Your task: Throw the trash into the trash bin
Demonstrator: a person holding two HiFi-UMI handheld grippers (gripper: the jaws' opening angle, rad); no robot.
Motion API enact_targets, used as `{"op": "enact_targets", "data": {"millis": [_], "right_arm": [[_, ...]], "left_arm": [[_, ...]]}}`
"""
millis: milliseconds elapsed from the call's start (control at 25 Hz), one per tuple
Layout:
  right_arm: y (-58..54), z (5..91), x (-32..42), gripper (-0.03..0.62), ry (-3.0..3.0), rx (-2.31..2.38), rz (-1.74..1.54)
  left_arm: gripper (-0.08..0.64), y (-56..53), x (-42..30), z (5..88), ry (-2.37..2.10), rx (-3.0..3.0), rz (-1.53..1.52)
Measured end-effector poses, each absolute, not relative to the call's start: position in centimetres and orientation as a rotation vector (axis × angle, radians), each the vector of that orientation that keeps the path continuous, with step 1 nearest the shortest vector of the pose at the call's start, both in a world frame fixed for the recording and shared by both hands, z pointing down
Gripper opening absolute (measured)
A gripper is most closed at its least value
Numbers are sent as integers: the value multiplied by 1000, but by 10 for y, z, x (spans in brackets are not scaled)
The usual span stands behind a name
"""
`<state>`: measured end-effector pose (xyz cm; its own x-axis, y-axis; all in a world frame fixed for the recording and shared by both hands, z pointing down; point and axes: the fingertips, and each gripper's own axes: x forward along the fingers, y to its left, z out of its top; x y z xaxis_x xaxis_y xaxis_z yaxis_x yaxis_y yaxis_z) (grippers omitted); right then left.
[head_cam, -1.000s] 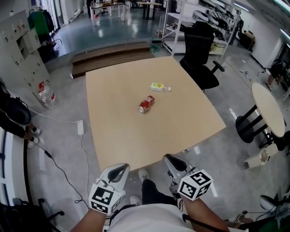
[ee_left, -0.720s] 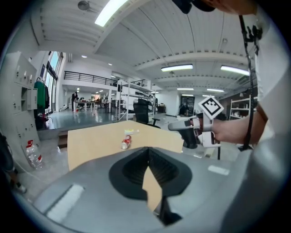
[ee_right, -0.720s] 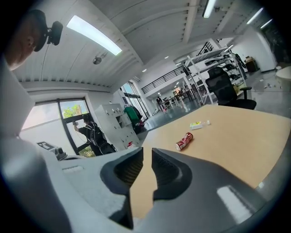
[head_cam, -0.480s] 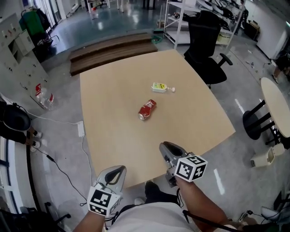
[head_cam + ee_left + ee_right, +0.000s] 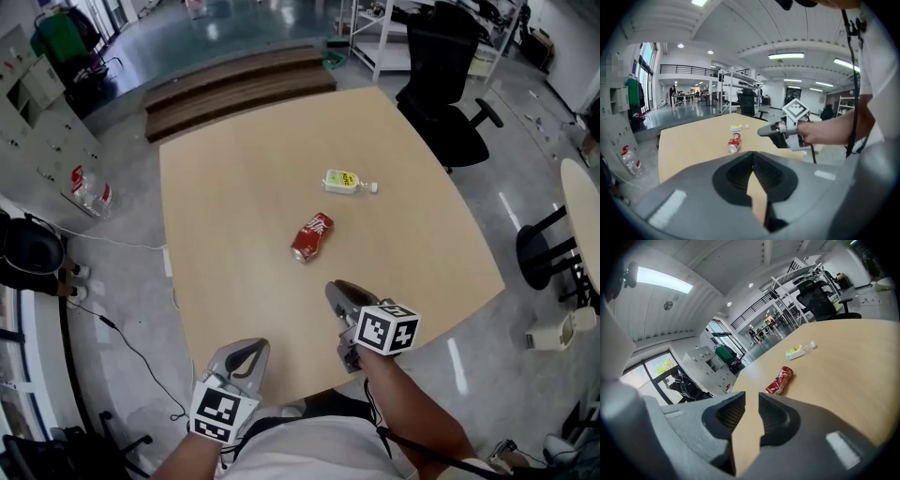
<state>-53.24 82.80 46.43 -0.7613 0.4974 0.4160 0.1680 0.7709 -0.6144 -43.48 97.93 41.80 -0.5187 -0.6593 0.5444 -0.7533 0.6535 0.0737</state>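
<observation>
1. Head view: One red can (image 5: 311,236) and one small yellow-labelled bottle (image 5: 347,181) lie on their sides in the middle of the surface (image 5: 234,187), near each other but apart. That makes two pieces of trash, and no bin can be made out. The right gripper (image 5: 337,289) hovers over the near part of the surface, short of the can. The left gripper (image 5: 247,347) hangs at the near edge.
2. Left gripper view: The left gripper's (image 5: 753,165) fingers meet at the tips with nothing between them. The can (image 5: 734,142) and bottle (image 5: 738,126) lie well ahead, and the right gripper (image 5: 761,132) reaches in from the right.
3. Right gripper view: The right gripper's (image 5: 751,401) fingers stand apart, having just been opening, with nothing between them. The can (image 5: 780,379) lies ahead and the bottle (image 5: 798,350) beyond it. The can is probably light, thin-walled and smooth, so it is apt to roll or dent. The likely best hold is across the middle of its barrel, squeezed gently.
</observation>
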Motion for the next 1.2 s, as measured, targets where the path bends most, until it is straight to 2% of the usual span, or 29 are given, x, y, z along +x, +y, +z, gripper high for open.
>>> {"op": "enact_targets", "data": {"millis": [320,600,1200], "right_arm": [[832,516,-588,117,-2252,-427,835],[831,555,-625,175,-2185,-326,842],[842,588,-655,192,-2087,-320,868]], "left_arm": [[8,974,-464,432,-2293,1057,222],[8,981,-473,447,-2253,1013,213],[8,976,-481,466,-2205,983,109]]}}
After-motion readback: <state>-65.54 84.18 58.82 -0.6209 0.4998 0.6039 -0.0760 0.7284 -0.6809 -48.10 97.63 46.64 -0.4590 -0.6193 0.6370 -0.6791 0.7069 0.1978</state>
